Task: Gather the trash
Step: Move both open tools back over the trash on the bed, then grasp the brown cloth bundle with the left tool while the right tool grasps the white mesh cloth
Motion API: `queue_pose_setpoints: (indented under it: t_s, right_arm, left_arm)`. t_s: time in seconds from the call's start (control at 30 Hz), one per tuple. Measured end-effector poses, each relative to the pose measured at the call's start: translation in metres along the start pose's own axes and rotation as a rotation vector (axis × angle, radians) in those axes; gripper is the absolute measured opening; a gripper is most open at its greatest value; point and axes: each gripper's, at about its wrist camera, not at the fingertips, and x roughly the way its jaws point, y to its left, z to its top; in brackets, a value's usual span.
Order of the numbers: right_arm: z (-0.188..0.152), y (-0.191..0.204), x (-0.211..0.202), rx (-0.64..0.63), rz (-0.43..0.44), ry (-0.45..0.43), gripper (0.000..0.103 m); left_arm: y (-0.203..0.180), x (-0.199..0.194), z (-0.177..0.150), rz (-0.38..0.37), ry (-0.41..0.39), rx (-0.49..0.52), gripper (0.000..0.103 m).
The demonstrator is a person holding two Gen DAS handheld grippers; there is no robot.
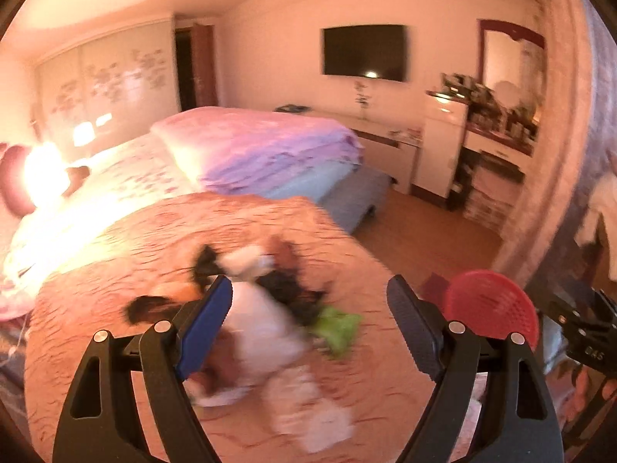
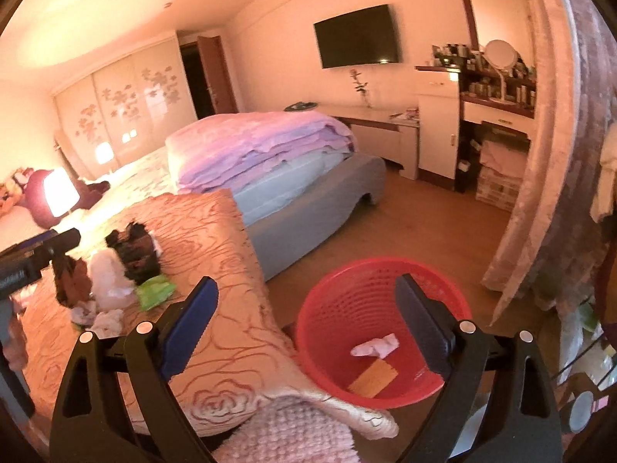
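Observation:
A pile of trash lies on the orange patterned tablecloth [image 1: 115, 270]: white crumpled tissue [image 1: 262, 328], dark wrappers [image 1: 285, 289] and a green wrapper [image 1: 339, 330]. My left gripper [image 1: 310, 332] is open above the pile, holding nothing; the view is blurred. In the right wrist view the pile [image 2: 119, 270] lies far left, with the green wrapper [image 2: 154, 291] at its edge and the left gripper's body [image 2: 34, 258] beside it. My right gripper [image 2: 304, 324] is open and empty over the table edge and the red mesh basket [image 2: 347, 289], which holds a tissue [image 2: 374, 347] and an orange paper [image 2: 372, 380].
The red basket [image 1: 489, 308] stands on the wood floor right of the table. A bed with folded purple quilts [image 2: 266, 146] is behind. A curtain [image 2: 540, 173] hangs at right, a dresser [image 2: 497, 108] and TV [image 2: 356, 36] at the back. A pink knit cloth [image 2: 285, 436] lies below.

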Motion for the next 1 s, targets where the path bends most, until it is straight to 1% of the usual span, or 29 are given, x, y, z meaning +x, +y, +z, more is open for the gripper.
queue_pose_setpoints:
  t_s: [0.1, 0.17, 0.2, 0.27, 0.33, 0.4, 0.47, 0.57, 0.6, 0.63, 0.7, 0.8, 1.0]
  right_arm:
    - [-0.001, 0.010, 0.002, -0.012, 0.018, 0.012, 0.090]
    - [-0.001, 0.012, 0.003, -0.014, 0.025, 0.016, 0.090]
    - [-0.001, 0.014, 0.004, -0.015, 0.029, 0.020, 0.090]
    - [-0.001, 0.021, 0.007, -0.014, 0.042, 0.031, 0.090]
    - [-0.002, 0.029, 0.009, -0.013, 0.063, 0.038, 0.090]
    - [-0.002, 0.033, 0.009, -0.018, 0.073, 0.039, 0.090]
    - [-0.003, 0.040, 0.010, -0.028, 0.087, 0.045, 0.090]
    - [-0.006, 0.046, 0.011, -0.043, 0.102, 0.058, 0.090]
    - [-0.007, 0.047, 0.012, -0.045, 0.105, 0.062, 0.090]
    - [-0.008, 0.049, 0.013, -0.049, 0.112, 0.071, 0.090]
    - [-0.010, 0.050, 0.015, -0.054, 0.116, 0.080, 0.090]
    - [-0.013, 0.058, 0.019, -0.070, 0.129, 0.097, 0.090]
    - [-0.017, 0.080, 0.022, -0.121, 0.181, 0.119, 0.090]
  left_arm:
    - [0.032, -0.003, -0.001, 0.052, 0.001, -0.054, 0.080]
    - [0.052, -0.005, -0.001, 0.070, 0.002, -0.085, 0.080]
    - [0.061, -0.005, -0.001, 0.070, 0.005, -0.104, 0.080]
    - [0.076, 0.001, -0.003, 0.036, 0.036, -0.144, 0.081]
    - [0.083, 0.013, -0.005, 0.004, 0.079, -0.174, 0.081]
    - [0.088, 0.023, -0.008, -0.012, 0.107, -0.180, 0.081]
    - [0.085, 0.034, -0.013, -0.008, 0.130, -0.182, 0.081]
    - [0.090, 0.040, -0.024, -0.008, 0.140, -0.192, 0.079]
    - [0.089, 0.042, -0.027, -0.010, 0.143, -0.194, 0.069]
    - [0.089, 0.044, -0.030, -0.007, 0.150, -0.195, 0.056]
    - [0.093, 0.046, -0.034, -0.006, 0.153, -0.210, 0.054]
    - [0.096, 0.041, -0.036, -0.009, 0.131, -0.216, 0.051]
    - [0.102, 0.017, -0.033, 0.001, 0.069, -0.235, 0.050]
